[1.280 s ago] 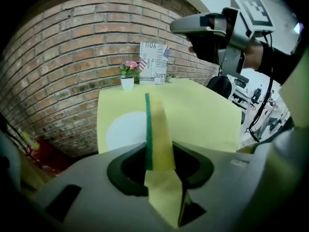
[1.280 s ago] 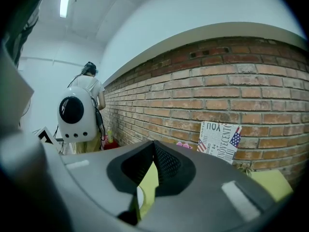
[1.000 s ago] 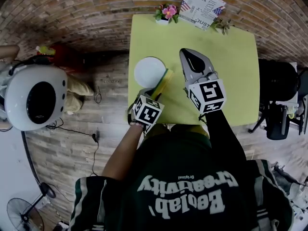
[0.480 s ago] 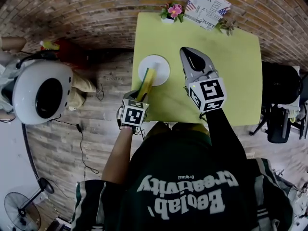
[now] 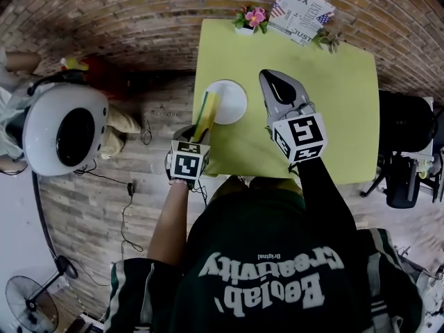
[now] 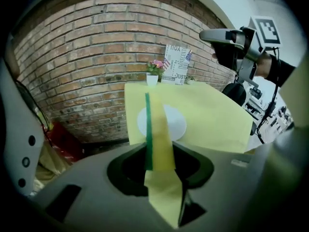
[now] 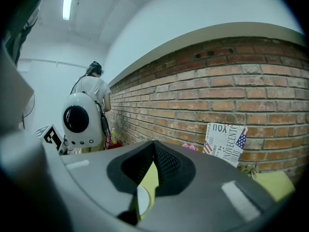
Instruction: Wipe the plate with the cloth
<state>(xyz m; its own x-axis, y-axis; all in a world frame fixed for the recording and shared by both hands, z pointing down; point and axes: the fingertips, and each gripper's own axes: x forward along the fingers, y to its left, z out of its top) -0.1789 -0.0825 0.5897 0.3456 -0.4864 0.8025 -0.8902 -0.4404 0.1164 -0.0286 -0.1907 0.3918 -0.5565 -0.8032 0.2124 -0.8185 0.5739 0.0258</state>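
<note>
At the near-left corner of the counter [image 5: 312, 116], your left hand-held gripper [image 5: 198, 132] is clenched on the cloth [image 5: 207, 113], and the left gripper view makes that plain: the jaws pinch a yellow cloth [image 6: 158, 146] with a green edge, and it stands up on edge between them. From the head view, that cloth runs out from the jaws, and its far end crosses the left rim of the white plate [image 5: 230, 101]. Whether it is actually pressing on the plate, you can't tell from here. The plate itself sits flat on the yellow-green counter, close to the left edge and well short of the brick wall [image 5: 125, 19]. Along the jaws, the plate [image 6: 176, 123] shows as a pale disc right behind the cloth. Over on the other side, your right hand-held gripper [image 5: 270, 78] hangs above the middle of the counter, to the right of the plate and apart from it. Its own view shows the jaws closed tip to tip with nothing between them [image 7: 153, 145]. At the far edge of the counter, a small pot of pink flowers [image 5: 251, 18] stands just beside a printed card [image 5: 300, 11] leaning by the wall.
</note>
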